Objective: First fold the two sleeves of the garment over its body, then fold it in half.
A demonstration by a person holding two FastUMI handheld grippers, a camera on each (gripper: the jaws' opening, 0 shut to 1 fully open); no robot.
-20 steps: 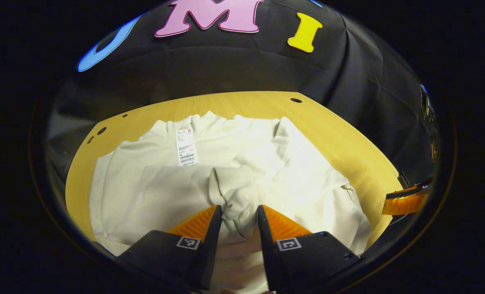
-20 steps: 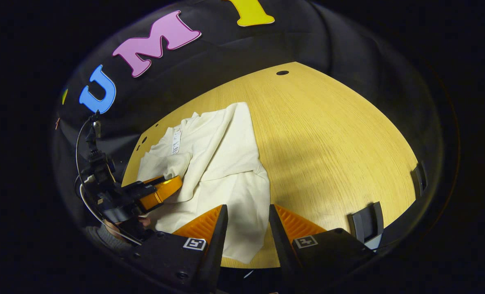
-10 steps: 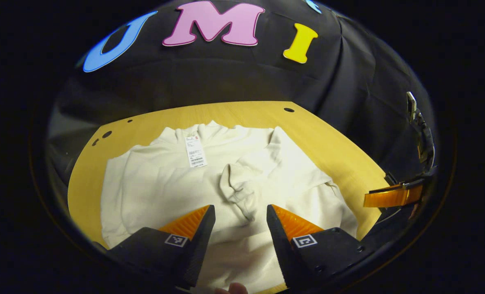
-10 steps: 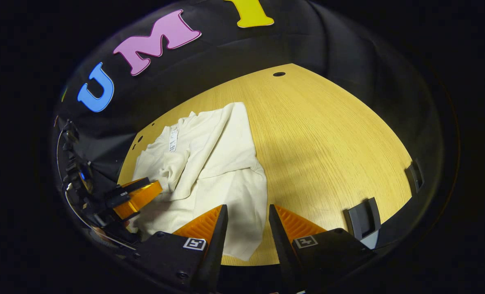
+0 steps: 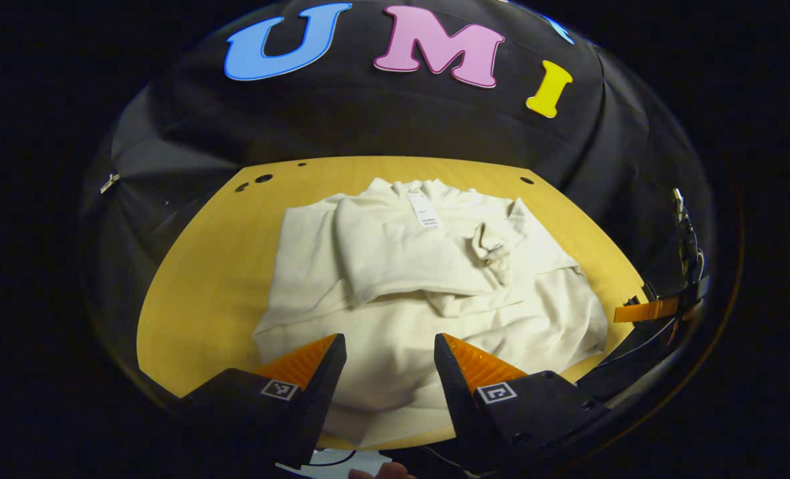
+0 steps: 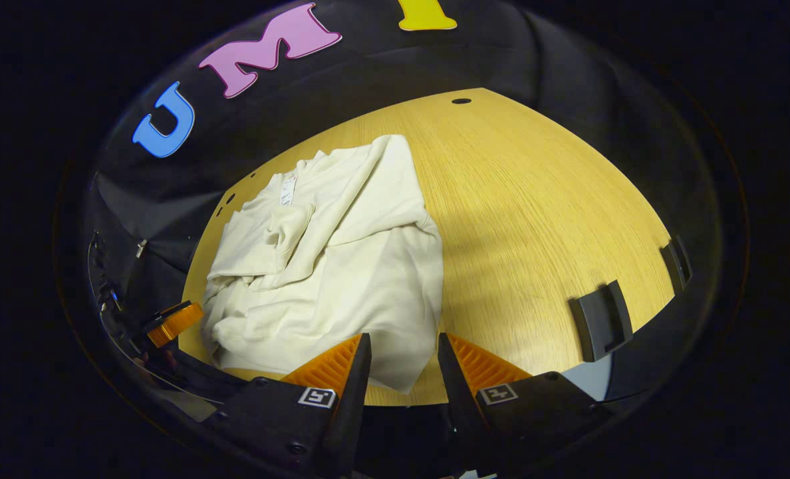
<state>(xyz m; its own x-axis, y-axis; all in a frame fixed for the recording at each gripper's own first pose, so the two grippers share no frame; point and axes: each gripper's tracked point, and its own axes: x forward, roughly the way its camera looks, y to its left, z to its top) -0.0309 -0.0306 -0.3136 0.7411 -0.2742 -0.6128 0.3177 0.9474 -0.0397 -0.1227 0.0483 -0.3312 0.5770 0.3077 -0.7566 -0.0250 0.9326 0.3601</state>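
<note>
The left gripper (image 5: 390,346) hangs above the near hem of the cream-white long-sleeved knit garment (image 5: 428,279), its fingers spread apart with nothing between them but cloth lying farther below. The right gripper (image 6: 398,346) also stands with its fingers parted, and in the right gripper view the garment's near corner (image 6: 405,372) shows in the gap between them without either finger pressing on it. The garment lies on the light yellow wooden tabletop (image 5: 215,266), its collar toward the black cloth wall and a white paper tag (image 5: 425,211) near the neckline. Both sleeves are laid over the body, one as a broad flat panel (image 5: 395,256), the other bunched with its cuff crumpled (image 5: 491,246). In the right gripper view the garment (image 6: 342,259) sits on the left part of the tabletop (image 6: 534,213), and two dark grey brackets (image 6: 600,319) stand at the table's right edge.
</note>
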